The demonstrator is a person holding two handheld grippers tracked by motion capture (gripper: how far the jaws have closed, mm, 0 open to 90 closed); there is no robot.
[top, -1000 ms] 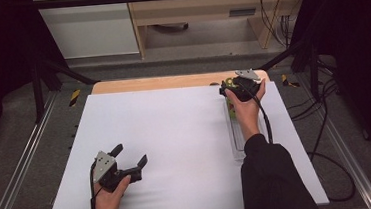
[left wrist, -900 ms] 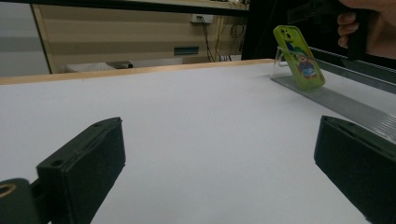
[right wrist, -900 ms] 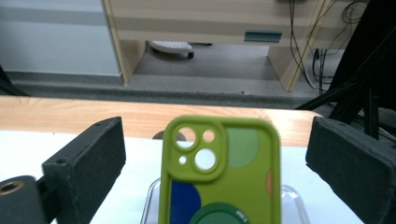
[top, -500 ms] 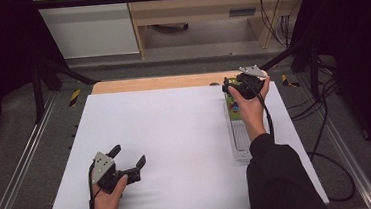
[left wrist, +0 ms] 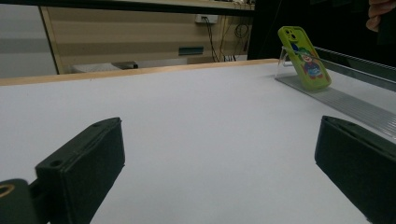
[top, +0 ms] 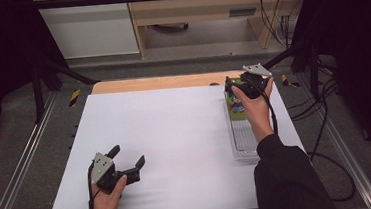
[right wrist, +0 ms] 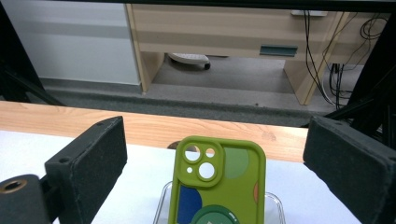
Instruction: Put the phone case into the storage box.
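At the bench's far right corner, the right gripper (top: 232, 87), jaws apart and just closing on nothing, brackets a light, slippery case (right wrist: 216, 182); grip its long edges.

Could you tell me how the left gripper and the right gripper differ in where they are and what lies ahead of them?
The left gripper sits low over the near left of the white table, bare surface between its jaws; the right gripper is raised at the far right edge, over the clear stand. A green phone case stands upright between the right jaws, untouched; those jaws have just been closing. Both are open.
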